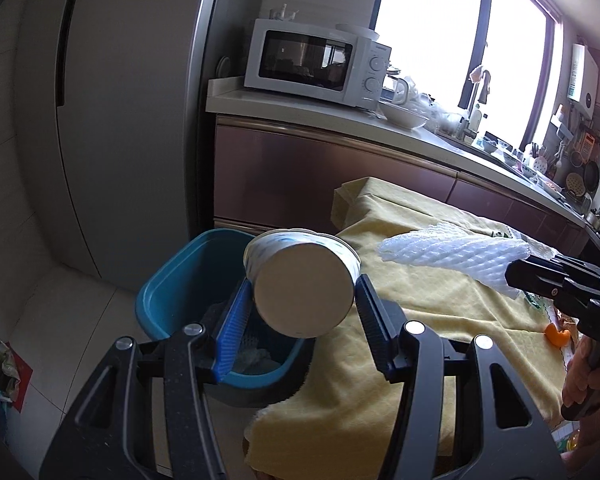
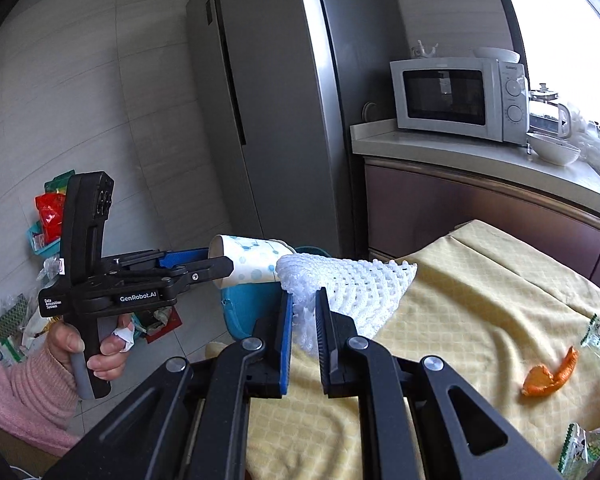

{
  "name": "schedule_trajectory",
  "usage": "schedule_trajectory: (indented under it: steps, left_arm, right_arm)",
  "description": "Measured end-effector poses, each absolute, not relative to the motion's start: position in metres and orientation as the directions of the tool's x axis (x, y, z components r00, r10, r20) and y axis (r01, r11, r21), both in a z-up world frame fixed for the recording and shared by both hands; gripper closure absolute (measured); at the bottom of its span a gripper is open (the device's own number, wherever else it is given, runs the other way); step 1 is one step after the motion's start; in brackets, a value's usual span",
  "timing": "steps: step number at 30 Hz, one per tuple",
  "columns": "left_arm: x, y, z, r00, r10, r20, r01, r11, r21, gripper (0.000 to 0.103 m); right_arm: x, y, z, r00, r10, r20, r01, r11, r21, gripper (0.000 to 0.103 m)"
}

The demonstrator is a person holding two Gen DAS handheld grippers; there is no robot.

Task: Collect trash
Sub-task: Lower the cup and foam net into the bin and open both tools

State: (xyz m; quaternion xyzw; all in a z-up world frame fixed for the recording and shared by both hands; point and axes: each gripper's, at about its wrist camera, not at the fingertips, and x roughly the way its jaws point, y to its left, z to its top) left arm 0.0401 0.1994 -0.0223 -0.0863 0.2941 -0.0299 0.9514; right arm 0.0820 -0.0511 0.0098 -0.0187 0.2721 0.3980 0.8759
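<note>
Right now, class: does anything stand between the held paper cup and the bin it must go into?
Nothing visible does. The left gripper holds the paper cup directly over the open teal bin, whose mouth has no lid; only some trash lies inside.

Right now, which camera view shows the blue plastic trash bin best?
The left wrist view: the blue plastic trash bin shows its open rim and inside. The right wrist view shows only part of its side.
</note>
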Motion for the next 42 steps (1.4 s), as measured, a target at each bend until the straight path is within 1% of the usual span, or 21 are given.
schedule_trajectory:
  steps: [17,24,33,42]
  left_arm:
    - [0.052,0.249,-0.040,0.806,-0.015,-0.591,-0.109,0.979,-0.174,0.050]
    - [0.060,0.262,-0.048,0.796,0.015,-0.606,-0.140,0.977,-0.159,0.050]
    - [0.074,0.265,-0.052,0.792,0.019,-0.610,-0.142,0.978,-0.154,0.050]
    - [0.094,0.267,-0.065,0.770,-0.003,-0.638,-0.136,0.976,-0.169,0.050]
  right_arm:
    - [0.105,0.002,-0.002,0.434,0.706,-0.559,-0.780,0.605,0.158,0.093]
    - [0.117,0.026,-0.012,0.394,0.690,-0.608,-0.804,0.579,0.137,0.093]
    - [0.130,0.057,-0.031,0.344,0.656,-0.672,-0.826,0.552,0.117,0.093]
    - [0.146,0.086,-0.045,0.326,0.625,-0.710,-0.834,0.544,0.096,0.093]
